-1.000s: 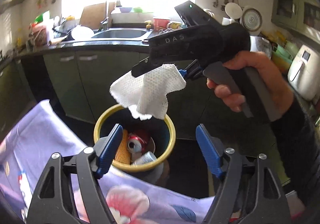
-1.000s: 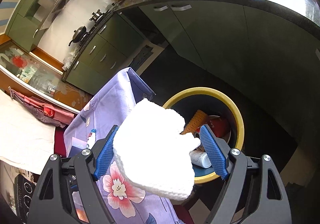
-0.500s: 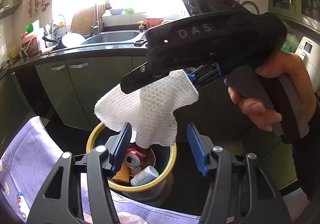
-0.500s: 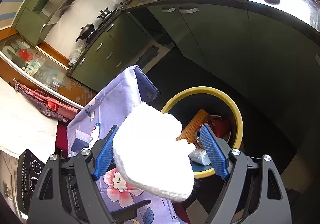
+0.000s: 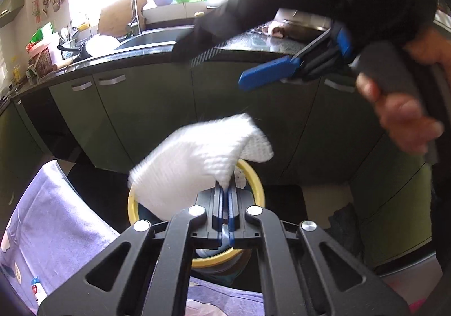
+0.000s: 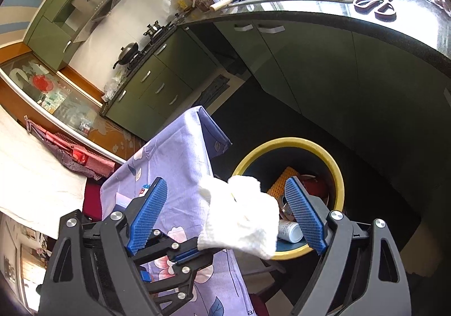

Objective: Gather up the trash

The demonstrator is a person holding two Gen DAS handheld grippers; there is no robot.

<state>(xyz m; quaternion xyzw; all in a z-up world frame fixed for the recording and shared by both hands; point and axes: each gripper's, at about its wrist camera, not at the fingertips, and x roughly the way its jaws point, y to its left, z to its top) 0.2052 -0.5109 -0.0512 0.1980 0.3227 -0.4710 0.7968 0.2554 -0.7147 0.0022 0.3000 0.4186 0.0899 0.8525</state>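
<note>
The left tongs were pinched tight on one corner of a white paper towel. The towel hung in the air right above the yellow bin. The right tongs were spread wide and held nothing. They sat above and a little apart from the towel, as the left camera showed.

The bin already had trash in it. I could see a red can, a small white can and an orange ridged thing. So some of the job looked done. The towel was not in the bin yet. I think it had to be let go next so it could fall in.

The towel looked soft and bumpy, with little dots pressed all over it. It was folded and crumpled, and it looked very light.

A purple flowered cloth lay on the surface just beside the bin.
</note>
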